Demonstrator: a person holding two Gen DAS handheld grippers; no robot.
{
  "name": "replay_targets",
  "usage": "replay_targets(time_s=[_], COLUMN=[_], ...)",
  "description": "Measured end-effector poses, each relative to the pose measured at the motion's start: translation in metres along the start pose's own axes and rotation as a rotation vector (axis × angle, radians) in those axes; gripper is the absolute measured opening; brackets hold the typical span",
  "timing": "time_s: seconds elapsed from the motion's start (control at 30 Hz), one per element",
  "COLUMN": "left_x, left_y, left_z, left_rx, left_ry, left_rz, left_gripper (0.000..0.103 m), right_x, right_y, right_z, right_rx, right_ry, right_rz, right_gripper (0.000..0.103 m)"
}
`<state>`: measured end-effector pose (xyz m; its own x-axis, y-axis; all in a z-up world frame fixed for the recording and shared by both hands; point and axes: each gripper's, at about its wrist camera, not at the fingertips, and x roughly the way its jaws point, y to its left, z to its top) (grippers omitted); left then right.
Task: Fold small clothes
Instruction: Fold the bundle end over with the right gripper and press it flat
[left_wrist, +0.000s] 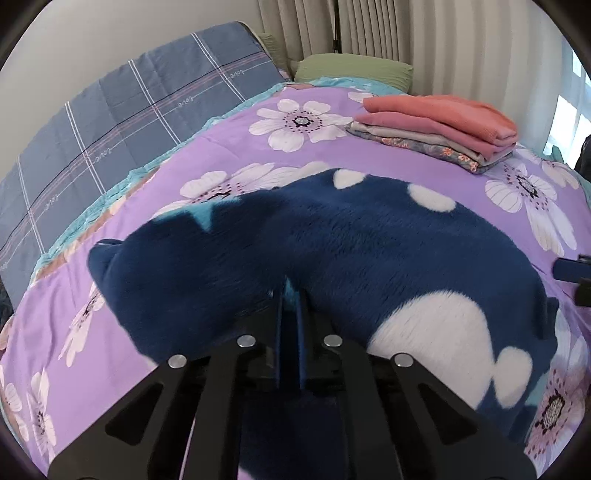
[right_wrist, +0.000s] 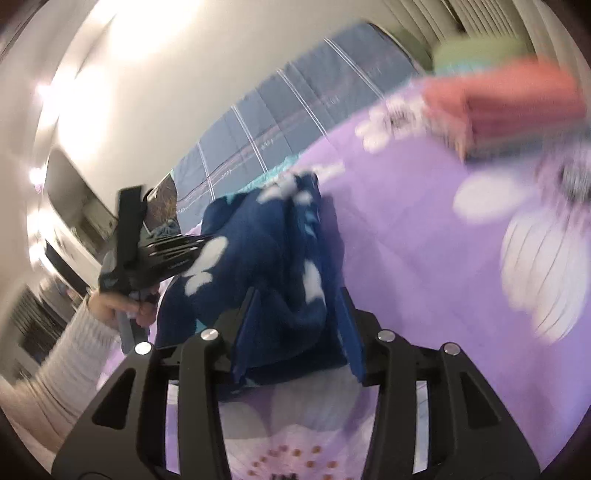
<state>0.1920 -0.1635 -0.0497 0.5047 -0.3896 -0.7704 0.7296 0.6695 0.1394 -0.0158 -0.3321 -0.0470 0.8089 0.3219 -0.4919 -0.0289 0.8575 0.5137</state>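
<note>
The left gripper (left_wrist: 290, 295) is pinched tight on the near edge of the navy fleece garment (left_wrist: 332, 251), ready to fold it. The right gripper (right_wrist: 295, 314) stands half open around a bunched fold, pads seemingly clear. Beyond lies the folded stack (left_wrist: 439, 125), its likely destination.

Navy white-spotted garment (left_wrist: 369, 251), purple floral bedspread (left_wrist: 221, 155)

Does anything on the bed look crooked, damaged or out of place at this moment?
Nothing looks damaged or spilled. The folded stack lies tidy on the purple bedspread. Only the blue fleece garment is untidy: it lies bunched between the left gripper, shut on it, and the right gripper.
</note>
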Motion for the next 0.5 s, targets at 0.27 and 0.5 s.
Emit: replay_targets(time_s=[0.27,0.5], left_x=[0.005,0.021], left_y=[0.001,-0.029], left_z=[-0.006,0.006], left_rx=[-0.050,0.032], left_ry=[-0.022,-0.024], left_rz=[-0.029,0.035], left_gripper=[0.004,0.004], right_x=[0.049,0.044], right_y=[-0.016,-0.037], right_z=[-0.004,-0.024], right_rx=[0.118,0.239], right_ry=[0.154,0.163], right_rz=[0.006,-0.026], right_gripper=[0.009,0.008])
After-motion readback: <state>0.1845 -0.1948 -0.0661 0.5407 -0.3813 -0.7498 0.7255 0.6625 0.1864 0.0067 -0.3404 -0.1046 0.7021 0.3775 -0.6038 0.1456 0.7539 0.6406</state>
